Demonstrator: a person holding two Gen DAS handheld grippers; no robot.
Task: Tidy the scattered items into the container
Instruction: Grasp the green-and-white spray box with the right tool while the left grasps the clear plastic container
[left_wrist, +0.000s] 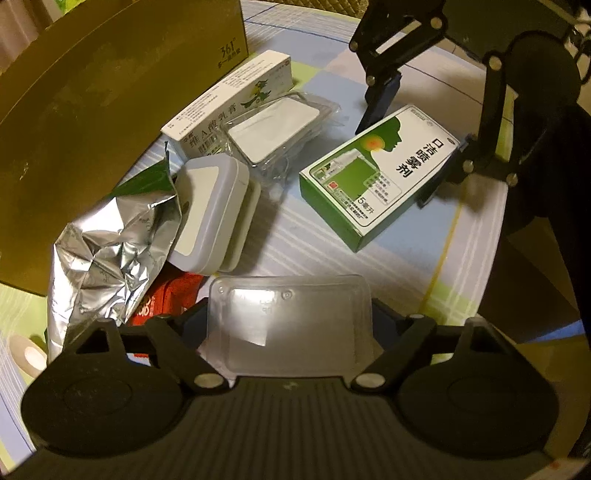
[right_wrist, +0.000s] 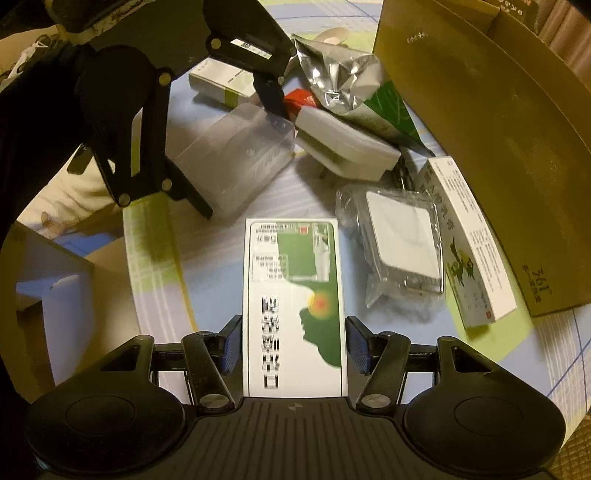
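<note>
Left gripper (left_wrist: 291, 325), left wrist view: jaws wide, straddling a clear plastic case (left_wrist: 290, 325); whether its pads press cannot be told. The cardboard container (left_wrist: 92, 122) rises just behind the clutter. Right gripper (right_wrist: 294, 350), right wrist view: blue pads close beside a green-and-white spray box (right_wrist: 294, 302), seemingly gripping. Judged step: pickup; next, lift over the container's wall (right_wrist: 491, 155), clearing neighbouring packets.
</note>
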